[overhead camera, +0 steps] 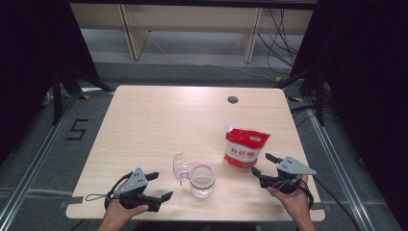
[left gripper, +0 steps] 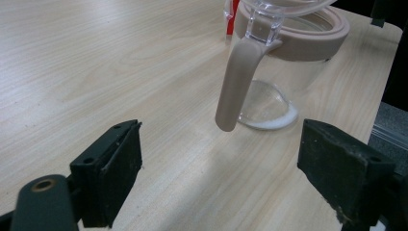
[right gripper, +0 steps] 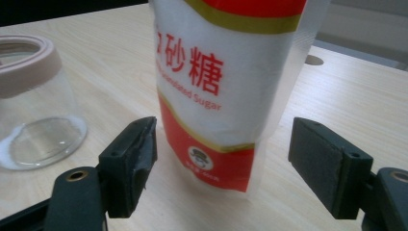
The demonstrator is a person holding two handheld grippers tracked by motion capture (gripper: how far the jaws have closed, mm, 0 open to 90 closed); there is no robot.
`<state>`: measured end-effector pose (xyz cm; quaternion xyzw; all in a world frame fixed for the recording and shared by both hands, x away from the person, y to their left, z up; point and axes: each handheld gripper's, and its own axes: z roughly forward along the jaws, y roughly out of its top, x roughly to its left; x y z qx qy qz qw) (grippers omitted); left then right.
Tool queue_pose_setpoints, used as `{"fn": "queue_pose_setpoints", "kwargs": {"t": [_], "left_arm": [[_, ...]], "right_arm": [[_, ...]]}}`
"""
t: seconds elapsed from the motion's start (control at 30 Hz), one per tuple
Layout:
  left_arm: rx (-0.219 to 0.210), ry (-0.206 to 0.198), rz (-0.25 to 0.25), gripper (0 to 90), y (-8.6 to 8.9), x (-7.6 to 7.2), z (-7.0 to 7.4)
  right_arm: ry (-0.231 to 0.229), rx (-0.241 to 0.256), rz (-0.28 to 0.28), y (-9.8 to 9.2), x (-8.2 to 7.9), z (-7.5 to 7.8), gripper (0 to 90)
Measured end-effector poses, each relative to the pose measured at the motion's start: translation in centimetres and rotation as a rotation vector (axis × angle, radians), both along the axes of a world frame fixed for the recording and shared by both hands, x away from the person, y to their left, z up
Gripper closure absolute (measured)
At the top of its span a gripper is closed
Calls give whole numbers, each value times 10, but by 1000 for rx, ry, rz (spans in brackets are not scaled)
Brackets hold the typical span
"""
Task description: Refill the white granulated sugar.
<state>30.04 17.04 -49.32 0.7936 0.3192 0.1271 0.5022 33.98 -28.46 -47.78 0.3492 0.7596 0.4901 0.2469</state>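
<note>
A clear glass jar [overhead camera: 202, 181] with a beige rim stands near the table's front edge, its hinged lid [overhead camera: 180, 168] flipped open to the left. In the left gripper view the jar [left gripper: 269, 91] has a beige latch [left gripper: 235, 82] hanging down its side and a little white powder at the bottom. A red and white sugar bag [overhead camera: 244, 147] stands upright to the jar's right. My left gripper [overhead camera: 160, 186] is open, a short way left of the jar. My right gripper [overhead camera: 263, 163] is open just in front of the bag [right gripper: 226, 86], one jaw to each side.
The wooden table [overhead camera: 159, 120] has a round cable hole [overhead camera: 233, 99] at the back right. Black curtains and metal stands flank the table. Wooden furniture legs and cables lie on the floor beyond.
</note>
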Motion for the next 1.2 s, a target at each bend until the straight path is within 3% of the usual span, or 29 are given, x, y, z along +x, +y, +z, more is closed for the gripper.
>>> {"fn": "queue_pose_setpoints", "kwargs": {"t": [0.03,0.1,0.17,0.27,0.3,0.33,0.43,0.5,0.53,0.57,0.6,0.67,0.73,0.8,0.9,0.97,1.0,1.1,1.17,1.2], "left_arm": [[15,-4,-8,152,1,1,0],[-2,2,-4,151,0,1,-1],[9,-2,-10,151,0,1,-1],[10,0,-2,151,0,1,-1],[10,-9,-11,151,1,2,-1],[21,-17,-19,151,2,3,-1],[20,-15,-18,151,2,3,-1],[23,-16,-20,152,1,3,-1],[22,-6,-11,152,1,2,-1],[14,7,-1,152,0,1,-2],[13,7,-8,152,0,2,-2],[14,4,-12,152,-1,2,-3],[14,4,-11,153,-2,2,-3],[17,7,-8,153,-2,1,-3],[15,9,-7,153,-2,1,-3],[16,7,-6,153,-2,1,-3],[16,8,-6,153,-2,1,-3],[18,7,-8,154,-2,1,-3],[20,-3,-14,154,-3,1,-3],[26,-11,-20,154,-2,2,-3]], "right_arm": [[4,7,-8,0,2,0,253],[2,13,-4,0,6,0,245],[5,19,-16,0,10,0,239],[-7,13,14,-1,19,1,245],[12,33,10,1,19,2,244],[-22,17,34,-1,23,2,245],[-4,50,71,-1,29,-1,254],[-20,60,100,-1,32,-2,268],[-33,50,115,-1,34,-2,268],[-16,62,119,1,34,-3,269],[-47,48,131,1,36,-4,270],[-18,52,130,4,37,-5,275],[-43,41,134,5,40,-6,280],[-22,48,140,6,40,-7,285],[-46,35,144,8,44,-9,307],[-9,49,138,10,42,-9,337],[-43,35,147,9,45,-9,350],[-26,34,133,10,43,-9,373],[-60,25,131,10,44,-9,378],[-53,19,116,11,43,-8,386]]}}
